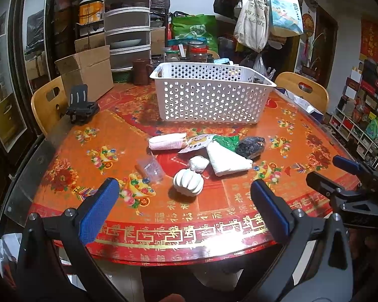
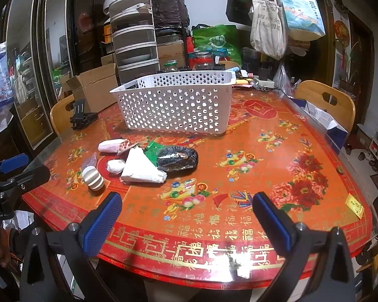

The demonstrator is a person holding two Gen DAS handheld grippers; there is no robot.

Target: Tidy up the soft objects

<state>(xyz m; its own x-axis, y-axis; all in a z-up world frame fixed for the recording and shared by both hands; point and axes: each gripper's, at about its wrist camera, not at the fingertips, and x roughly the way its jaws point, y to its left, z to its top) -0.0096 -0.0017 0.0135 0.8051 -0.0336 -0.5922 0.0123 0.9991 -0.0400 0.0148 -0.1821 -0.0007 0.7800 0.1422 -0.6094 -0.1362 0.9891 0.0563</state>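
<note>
Soft items lie in a cluster on the red table: a white ribbed pumpkin-shaped squishy (image 1: 188, 182) (image 2: 93, 177), a small white ball (image 1: 198, 163) (image 2: 115, 166), a white triangular folded cloth (image 1: 226, 160) (image 2: 141, 168), a pink roll (image 1: 166, 141) (image 2: 112, 146), a green packet (image 1: 226, 141) (image 2: 152, 151), a black bundle (image 1: 250, 146) (image 2: 177, 159) and a clear plastic bag (image 1: 151, 169). A white perforated basket (image 1: 209, 93) (image 2: 175, 102) stands behind them. My left gripper (image 1: 185, 205) is open and empty, in front of the pumpkin. My right gripper (image 2: 186, 216) is open and empty, right of the cluster.
A black phone stand (image 1: 79, 108) (image 2: 82, 117) sits at the table's left edge by a cardboard box (image 1: 87, 71). Jars (image 1: 196, 51) and stacked drawers (image 1: 127, 22) crowd the back. Wooden chairs (image 1: 302, 90) flank the table. A blue-white box (image 2: 325, 123) lies at the right edge.
</note>
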